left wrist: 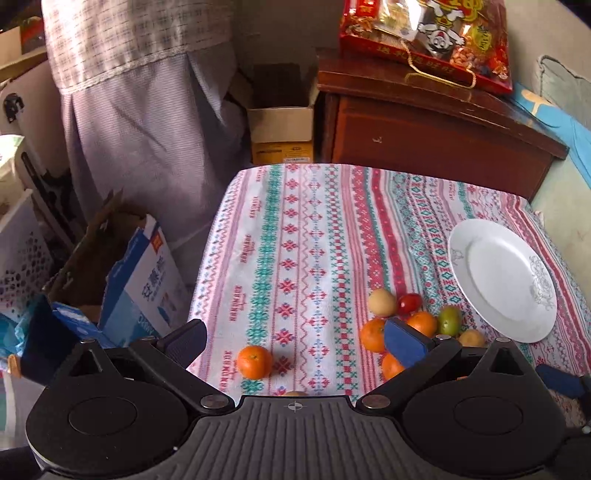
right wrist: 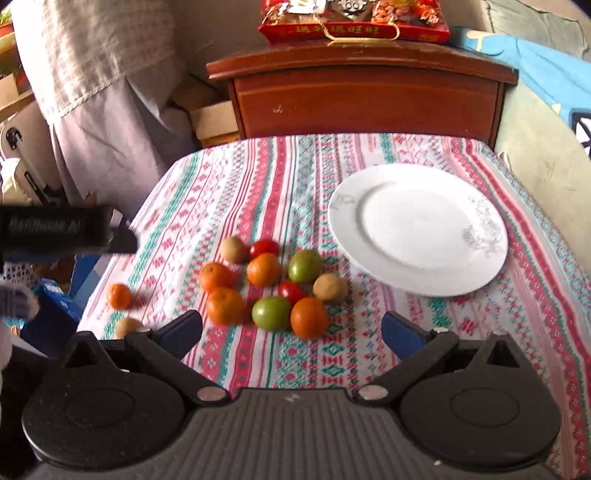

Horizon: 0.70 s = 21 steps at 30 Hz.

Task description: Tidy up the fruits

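A patterned tablecloth (right wrist: 280, 184) fills mid-frame; behind it at top stands a wooden cabinet (right wrist: 365, 99) bearing a red snack bag (right wrist: 354, 22). A white plate (right wrist: 417, 229) sits right of centre, bare. The fruits (right wrist: 266, 284) cluster just left of it, one orange (left wrist: 254, 362) apart. The left gripper (left wrist: 295, 343) and right gripper (right wrist: 291, 332) both gape, holding nothing.

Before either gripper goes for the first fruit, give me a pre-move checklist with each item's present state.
1. Left gripper open, holding nothing: ok.
2. Right gripper open, holding nothing: ok.
3. White plate bare, nothing on it: ok.
4. Lone orange apart from the pile, lying between the left gripper's fingers: ok.
5. Fruit pile spaced for a clean pick: not ok, pieces touch.
6. Small tan fruit safely clear of the table edge: cannot tell.
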Each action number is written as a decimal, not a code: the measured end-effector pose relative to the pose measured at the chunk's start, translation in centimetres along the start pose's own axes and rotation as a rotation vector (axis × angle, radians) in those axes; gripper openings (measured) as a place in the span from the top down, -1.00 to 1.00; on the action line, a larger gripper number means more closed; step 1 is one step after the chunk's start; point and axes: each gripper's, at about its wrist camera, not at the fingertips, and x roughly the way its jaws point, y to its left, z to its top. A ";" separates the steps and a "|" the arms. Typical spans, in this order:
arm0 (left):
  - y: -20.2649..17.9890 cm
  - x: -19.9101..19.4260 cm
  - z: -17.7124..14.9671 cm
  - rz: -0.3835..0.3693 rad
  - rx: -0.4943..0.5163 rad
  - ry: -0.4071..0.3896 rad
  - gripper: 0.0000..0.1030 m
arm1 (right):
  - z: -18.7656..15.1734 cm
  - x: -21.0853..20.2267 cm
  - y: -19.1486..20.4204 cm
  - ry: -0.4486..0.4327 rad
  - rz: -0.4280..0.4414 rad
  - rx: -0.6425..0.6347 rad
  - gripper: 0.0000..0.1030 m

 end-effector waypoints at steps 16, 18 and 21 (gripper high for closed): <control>0.1 1.1 -1.8 0.066 0.007 0.063 -0.99 | 0.9 0.9 -1.6 0.079 -0.049 0.149 -0.96; -0.1 1.3 -2.0 0.081 0.017 0.069 -0.99 | 0.8 1.2 -1.4 0.090 -0.065 0.141 -0.96; -0.1 1.5 -2.3 0.085 0.018 0.085 -0.99 | 0.8 1.3 -0.9 0.097 -0.071 0.119 -0.96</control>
